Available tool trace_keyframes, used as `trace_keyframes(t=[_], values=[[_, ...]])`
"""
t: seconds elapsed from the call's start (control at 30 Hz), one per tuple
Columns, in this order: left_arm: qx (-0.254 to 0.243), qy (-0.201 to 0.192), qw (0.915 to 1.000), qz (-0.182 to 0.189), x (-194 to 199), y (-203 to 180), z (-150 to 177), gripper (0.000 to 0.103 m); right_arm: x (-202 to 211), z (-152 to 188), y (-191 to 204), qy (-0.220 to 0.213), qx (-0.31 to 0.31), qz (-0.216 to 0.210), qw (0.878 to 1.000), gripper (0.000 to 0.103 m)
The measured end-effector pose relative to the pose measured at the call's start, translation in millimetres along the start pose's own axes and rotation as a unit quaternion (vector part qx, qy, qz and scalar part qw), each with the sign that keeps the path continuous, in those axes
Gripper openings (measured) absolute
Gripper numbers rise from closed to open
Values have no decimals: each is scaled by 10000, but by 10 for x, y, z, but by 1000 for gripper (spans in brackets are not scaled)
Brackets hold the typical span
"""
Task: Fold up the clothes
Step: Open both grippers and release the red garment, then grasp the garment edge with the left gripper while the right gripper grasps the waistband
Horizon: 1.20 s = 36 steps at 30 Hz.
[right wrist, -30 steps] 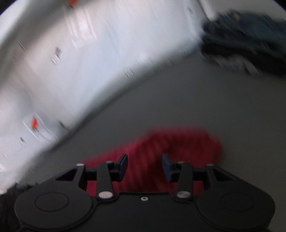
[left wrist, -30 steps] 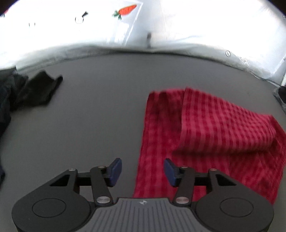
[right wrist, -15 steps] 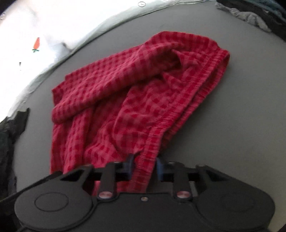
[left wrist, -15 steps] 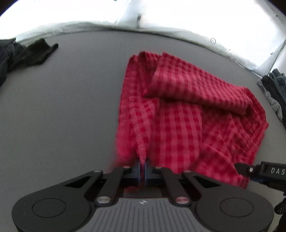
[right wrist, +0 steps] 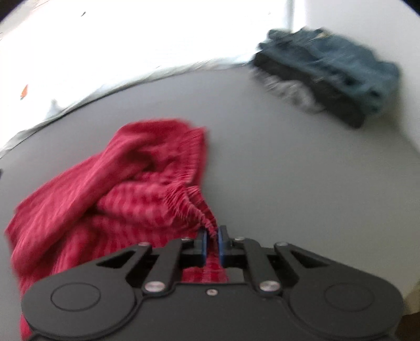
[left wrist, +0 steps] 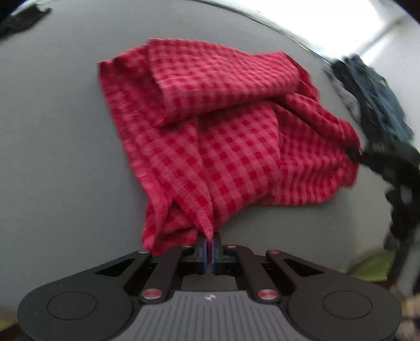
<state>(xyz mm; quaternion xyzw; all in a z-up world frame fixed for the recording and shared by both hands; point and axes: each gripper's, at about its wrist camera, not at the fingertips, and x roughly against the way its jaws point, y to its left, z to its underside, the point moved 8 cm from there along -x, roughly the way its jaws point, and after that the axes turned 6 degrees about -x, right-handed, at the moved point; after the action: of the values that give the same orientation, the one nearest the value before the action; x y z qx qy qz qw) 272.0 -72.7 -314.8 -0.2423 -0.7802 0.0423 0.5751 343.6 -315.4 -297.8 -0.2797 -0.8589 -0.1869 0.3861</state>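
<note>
A pair of red checked shorts [left wrist: 223, 131] lies crumpled on the grey table [left wrist: 52, 157]. My left gripper [left wrist: 209, 240] is shut on a hemmed corner of it, which rises off the table into the blue pads. In the right wrist view the same shorts [right wrist: 118, 188] lie to the left, and my right gripper [right wrist: 212, 233] has the gathered elastic waistband [right wrist: 189, 188] between its pads, the jaws still closing onto it. In the left wrist view the right gripper [left wrist: 354, 154] shows blurred at the cloth's right edge.
A folded pile of denim and dark clothes [right wrist: 328, 73] sits at the far right of the table, also in the left wrist view [left wrist: 375, 99]. Dark garments [left wrist: 21, 18] lie at the far left. The table's right edge [left wrist: 362, 236] drops to a green floor.
Both grippers went from open to closed on the shorts, the left on the hem, the right on the waistband. Both have since swung sideways, with the pinched cloth lifted and the denim pile now in view.
</note>
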Motion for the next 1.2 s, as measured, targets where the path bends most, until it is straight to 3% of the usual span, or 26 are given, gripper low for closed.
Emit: trace_keyframes(t=[0.13,0.2,0.27,0.47,0.5,0.57,0.7,0.83,0.87,0.9,0.93,0.97,1.2], values=[[-282,-143,9995,79,29,-194,-36,14,37,-124,-300,-2,-327,10,9995,12],[-501,-342,9981,-98,116,-92,-154,32,55,-107,-389,30,-489,-43,9988,24],[-596,-566,9962,-303,201,41,-325,39,68,-44,-435,12,-603,21,9982,40],[-636,-1084,9878,-922,293,457,-857,48,29,189,-578,269,-1129,54,9932,48],[-656,-1159,9862,-979,283,492,-959,54,22,230,-593,339,-1227,70,9918,48],[-709,-1293,9842,-977,243,571,-1176,69,12,297,-616,435,-1389,94,9893,51],[-839,-1508,9808,-906,48,598,-1551,72,-8,435,-584,728,-1656,-5,9835,57],[-1066,-1377,9784,-1117,-221,616,-1792,66,-71,534,-521,845,-1760,90,9807,58],[-1097,-1354,9774,-1200,-266,612,-1817,48,-82,532,-505,792,-1720,145,9818,53],[-1122,-1329,9763,-1286,-309,609,-1841,22,-93,523,-485,726,-1659,167,9833,45],[-1075,-1298,9755,-1416,-347,631,-1852,11,-112,514,-461,710,-1586,144,9847,20],[-928,-1370,9737,-1566,-344,679,-1859,8,-142,503,-448,752,-1533,110,9853,5],[-352,-1538,9580,-2394,-21,1264,-1678,4,-161,252,-323,391,-1024,45,9940,4]])
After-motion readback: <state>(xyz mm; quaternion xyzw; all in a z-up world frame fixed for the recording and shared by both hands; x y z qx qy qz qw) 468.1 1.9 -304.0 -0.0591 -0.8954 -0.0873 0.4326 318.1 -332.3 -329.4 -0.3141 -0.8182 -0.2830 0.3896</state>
